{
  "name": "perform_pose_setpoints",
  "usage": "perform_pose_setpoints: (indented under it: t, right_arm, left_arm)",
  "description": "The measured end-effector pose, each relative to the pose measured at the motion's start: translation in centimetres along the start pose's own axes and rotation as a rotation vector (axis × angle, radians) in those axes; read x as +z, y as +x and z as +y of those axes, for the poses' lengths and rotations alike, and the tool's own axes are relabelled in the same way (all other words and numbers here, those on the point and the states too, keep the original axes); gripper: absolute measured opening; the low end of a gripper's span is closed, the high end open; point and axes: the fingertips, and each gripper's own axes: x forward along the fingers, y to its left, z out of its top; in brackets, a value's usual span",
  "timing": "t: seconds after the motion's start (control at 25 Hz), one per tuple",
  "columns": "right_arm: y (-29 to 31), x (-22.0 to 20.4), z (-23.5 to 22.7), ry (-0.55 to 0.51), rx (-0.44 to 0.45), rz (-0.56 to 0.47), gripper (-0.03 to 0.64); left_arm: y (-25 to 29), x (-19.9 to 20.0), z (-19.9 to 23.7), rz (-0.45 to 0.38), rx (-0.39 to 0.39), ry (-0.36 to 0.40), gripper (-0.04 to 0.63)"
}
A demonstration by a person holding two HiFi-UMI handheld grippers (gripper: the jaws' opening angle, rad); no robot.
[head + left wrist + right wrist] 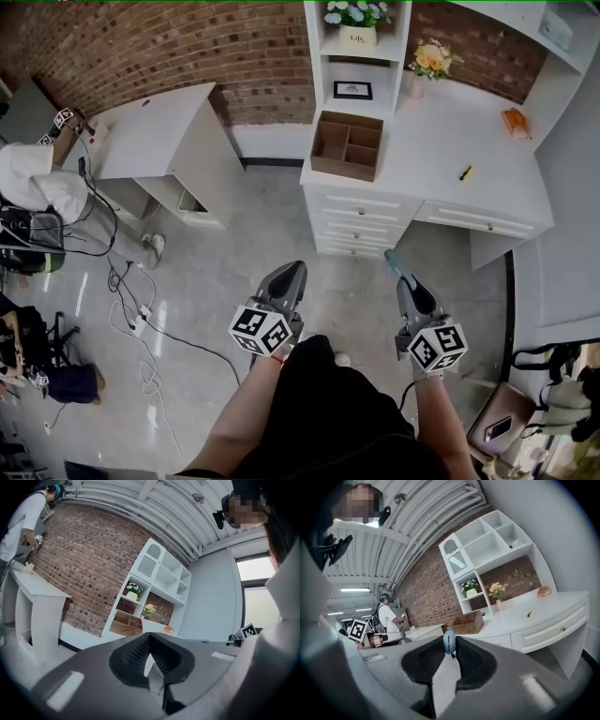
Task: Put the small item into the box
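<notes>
The right gripper's point(449, 651) jaws were clamped on a small blue item point(449, 641), which was pinched at their very tips. The left gripper's point(149, 645) jaws were pressed together with nothing between them. In the head view both grippers hung low in the centre of the frame, above a glossy grey floor point(239, 244) and well apart from the furniture. In the upper middle, a wooden box point(348, 145) divided into compartments sat on the near left corner of a white desk point(441, 141) with drawers. A small yellow object point(465, 172) lay farther right on the desk, and a vase of flowers point(424, 64) stood beside the shelf unit point(317, 56), which held potted flowers point(356, 21). Behind them ran a brick wall point(169, 47). At the left edge, cables point(131, 309) trailed across the floor near a person point(42, 192) at a white table point(155, 131).
</notes>
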Motion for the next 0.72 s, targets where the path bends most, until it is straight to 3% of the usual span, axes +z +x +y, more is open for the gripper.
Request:
perform_pose_setpoints:
  t: [0.72]
  right_arm:
    - [12.3,3.6,-5.7,-0.03,-0.013,0.018,0.064]
  left_arm:
    - [13.4,3.0,5.7,0.013,-0.075,0.008,0.002]
